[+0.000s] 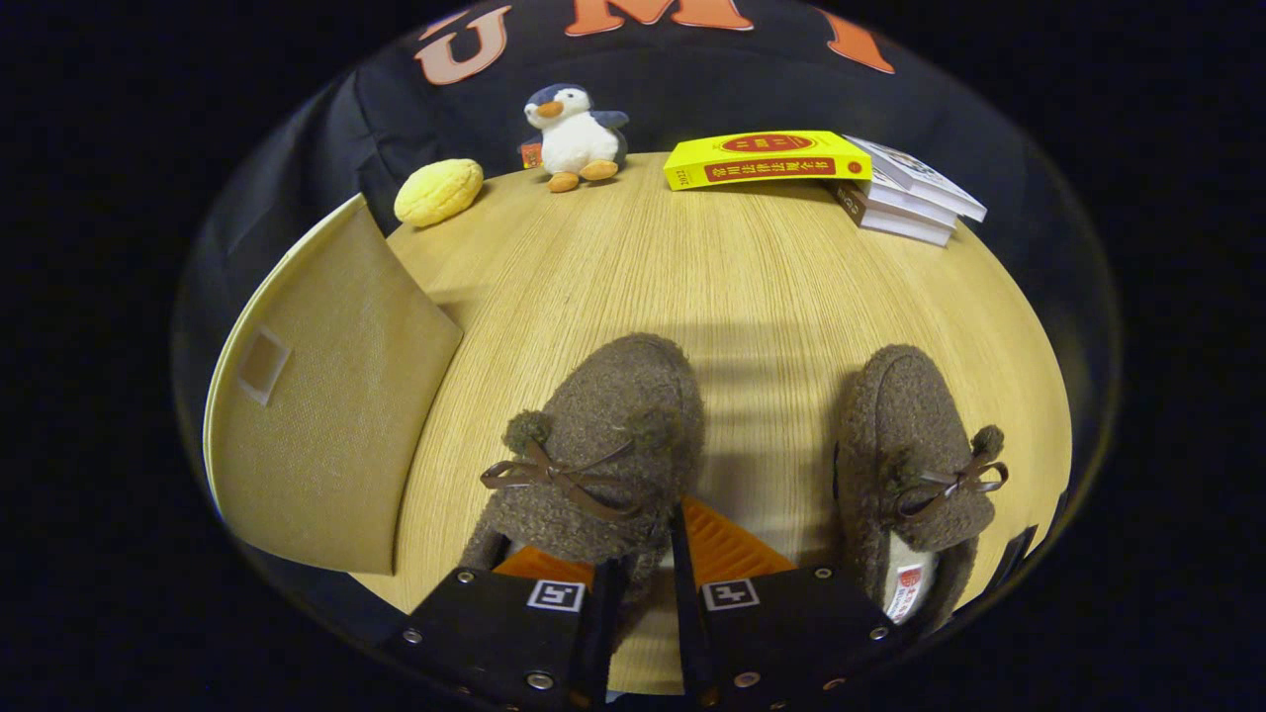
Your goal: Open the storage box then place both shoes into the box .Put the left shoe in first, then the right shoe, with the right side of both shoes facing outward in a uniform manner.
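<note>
The two shoes [593,445] [915,445] are of curly, matt fleece with thin, smooth ribbon bows and fluffy pompoms; the tool [643,564], with ribbed pads and matt housings held by shiny metal screws, has one finger inside the nearer shoe's opening and the other outside its wall. The table [752,287] is pale wood with fine straight grain and a low sheen. The box [326,415] is coarse woven cloth, the penguin [576,133] soft plush, and the books [791,158] have glossy paper covers.

Light wood-grain table [752,287]; black cloth wall [682,79] behind, dim light.
</note>
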A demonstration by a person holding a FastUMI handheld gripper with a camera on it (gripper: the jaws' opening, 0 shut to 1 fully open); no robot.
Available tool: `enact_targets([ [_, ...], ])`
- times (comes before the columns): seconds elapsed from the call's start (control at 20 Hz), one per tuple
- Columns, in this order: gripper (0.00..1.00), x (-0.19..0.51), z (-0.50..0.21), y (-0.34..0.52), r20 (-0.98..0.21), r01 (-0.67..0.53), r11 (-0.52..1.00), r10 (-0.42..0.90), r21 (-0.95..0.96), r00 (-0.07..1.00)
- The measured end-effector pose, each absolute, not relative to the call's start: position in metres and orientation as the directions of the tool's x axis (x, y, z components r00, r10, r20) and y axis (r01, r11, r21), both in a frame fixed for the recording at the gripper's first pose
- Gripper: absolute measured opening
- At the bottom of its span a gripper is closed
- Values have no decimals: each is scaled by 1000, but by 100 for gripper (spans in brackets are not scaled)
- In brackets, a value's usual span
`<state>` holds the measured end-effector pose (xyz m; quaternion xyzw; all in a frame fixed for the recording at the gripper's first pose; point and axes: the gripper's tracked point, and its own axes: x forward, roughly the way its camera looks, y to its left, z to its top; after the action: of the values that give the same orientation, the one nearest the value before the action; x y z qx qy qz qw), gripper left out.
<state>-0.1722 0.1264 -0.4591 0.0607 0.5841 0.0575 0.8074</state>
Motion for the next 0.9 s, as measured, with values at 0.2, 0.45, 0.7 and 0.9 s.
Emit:
enact_targets([
  [0.2, 4, -171, -456, 116, -948, -17, 991, 132, 132, 288],
  [0.45, 2, -167, -420, 134, -945, 42, 981, 169, 188, 282],
  [0.7, 2, -150, -358, 161, -933, 13, 981, 182, 195, 309],
  [0.9, 2, -130, -306, 201, -904, -11, 969, 233, 245, 359],
])
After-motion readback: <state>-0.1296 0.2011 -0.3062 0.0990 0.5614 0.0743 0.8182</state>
